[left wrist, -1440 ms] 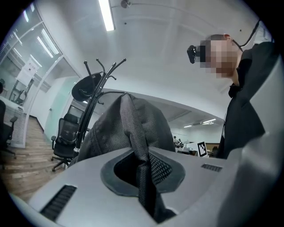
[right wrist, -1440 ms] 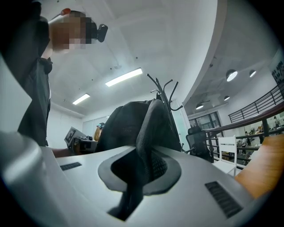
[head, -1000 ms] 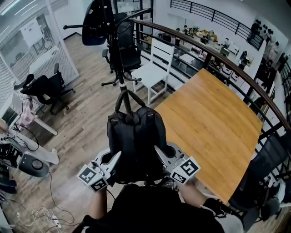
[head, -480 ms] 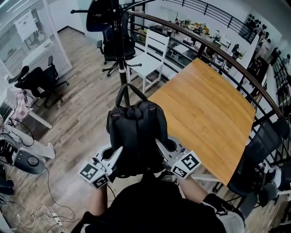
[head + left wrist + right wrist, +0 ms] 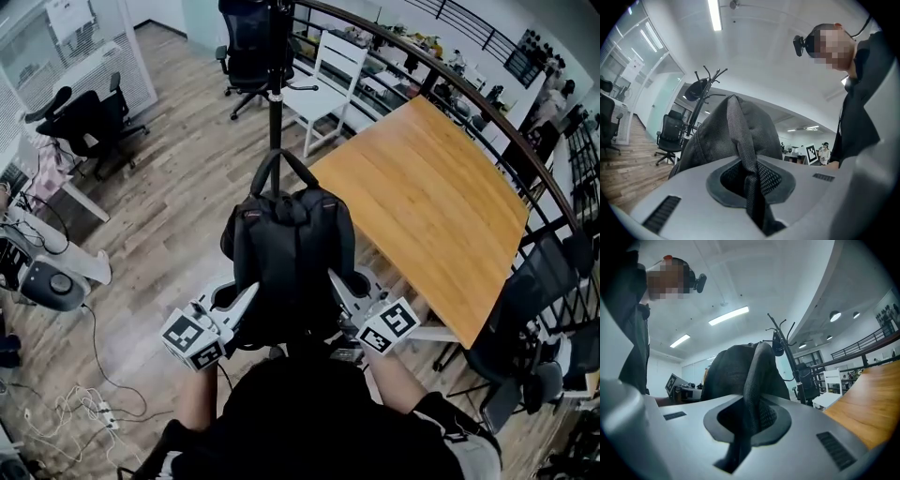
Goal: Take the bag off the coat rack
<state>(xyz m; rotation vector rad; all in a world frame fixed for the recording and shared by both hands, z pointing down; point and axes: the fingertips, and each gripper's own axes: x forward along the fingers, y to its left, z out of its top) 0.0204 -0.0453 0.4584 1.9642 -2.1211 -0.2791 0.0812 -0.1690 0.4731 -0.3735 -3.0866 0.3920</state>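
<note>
With the left claw (image 5: 247,298) and right claw (image 5: 337,289) each clamped on a mesh shoulder strap (image 5: 740,136), the bag (image 5: 292,248) hangs between them over the floor (image 5: 169,216) off the desk's (image 5: 441,206) left edge, seemingly clear of the coat rack (image 5: 276,103) beyond, so carry it level with both grips matched to stop it swinging.

Matt black cloth bag (image 5: 292,262) with mesh straps; smooth wooden table (image 5: 441,206).

Right claw (image 5: 749,425) clamped on mesh strap (image 5: 757,373) of black bag (image 5: 723,376); behind bag, coat rack (image 5: 790,363); right of bag, desk (image 5: 874,394).
</note>
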